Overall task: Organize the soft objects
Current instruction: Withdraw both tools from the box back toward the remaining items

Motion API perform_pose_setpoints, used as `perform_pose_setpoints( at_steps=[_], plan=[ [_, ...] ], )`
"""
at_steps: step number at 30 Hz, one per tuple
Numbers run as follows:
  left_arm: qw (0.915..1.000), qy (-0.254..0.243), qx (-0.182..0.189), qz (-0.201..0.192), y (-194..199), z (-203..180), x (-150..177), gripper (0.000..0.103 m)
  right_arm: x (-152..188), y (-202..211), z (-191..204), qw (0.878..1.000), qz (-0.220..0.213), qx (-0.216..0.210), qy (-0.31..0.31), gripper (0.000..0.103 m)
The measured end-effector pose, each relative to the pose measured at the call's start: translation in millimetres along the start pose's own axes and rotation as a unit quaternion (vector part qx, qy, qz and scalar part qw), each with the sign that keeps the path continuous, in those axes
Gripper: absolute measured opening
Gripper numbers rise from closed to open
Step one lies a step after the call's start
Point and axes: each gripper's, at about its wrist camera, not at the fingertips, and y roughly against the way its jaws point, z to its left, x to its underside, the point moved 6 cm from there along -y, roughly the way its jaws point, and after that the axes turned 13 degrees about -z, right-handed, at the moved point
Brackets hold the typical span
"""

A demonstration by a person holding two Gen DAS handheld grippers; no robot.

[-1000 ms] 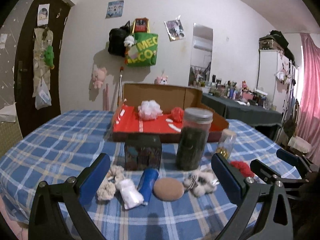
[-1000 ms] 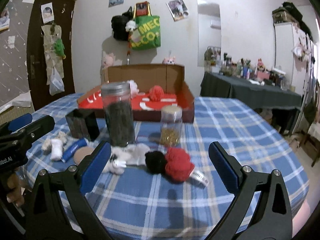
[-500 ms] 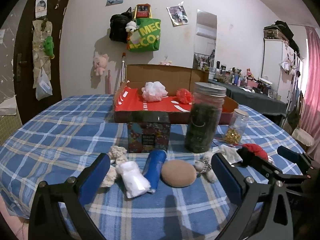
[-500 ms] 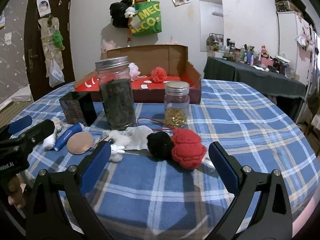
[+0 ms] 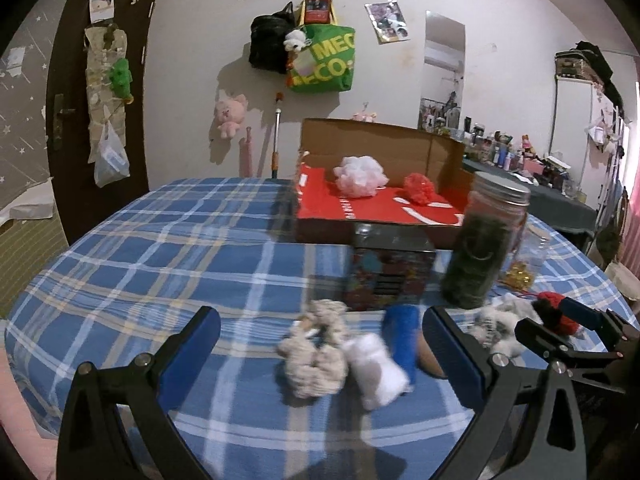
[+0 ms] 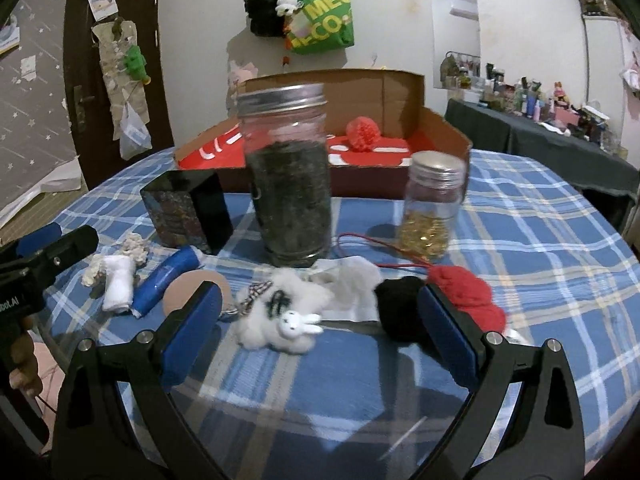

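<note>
Left wrist view: the left gripper [image 5: 320,344] hangs spread wide and empty over the checked tablecloth [image 5: 160,264], with a beige knitted bundle [image 5: 316,356] and a white roll [image 5: 378,376] lying between its fingers — a blue tube [image 5: 400,340] just beside them. Right wrist view: the right gripper [image 6: 320,328] is likewise spread and holds nothing, a white plush rabbit [image 6: 280,316] between its fingers, a black pom-pom [image 6: 400,312] touching a red knitted piece [image 6: 468,296] near its right finger — behind them a tall jar [image 6: 290,176] and the cardboard box [image 6: 400,92].

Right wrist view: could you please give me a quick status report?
Right gripper open, empty, low over white fluffy toy. Left gripper open, empty. Black pom-pom beside right finger; tall jar behind.
</note>
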Motion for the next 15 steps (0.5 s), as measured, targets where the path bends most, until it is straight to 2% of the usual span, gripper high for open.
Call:
perform_pose_setpoints(
  at_steps=[7, 15],
  plan=[
    [0.9999, 0.001, -0.004, 0.014, -8.0, 17.6, 2.0, 0.103, 3.2, -11.7, 11.8, 1.000, 0.015, -0.015, 0.003, 0.100],
    [0.9989, -0.005, 0.039, 0.025, -5.0, 3.6, 7.6, 0.103, 2.8, -15.0, 16.4, 1.000, 0.020, -0.021, 0.009, 0.100]
  ],
)
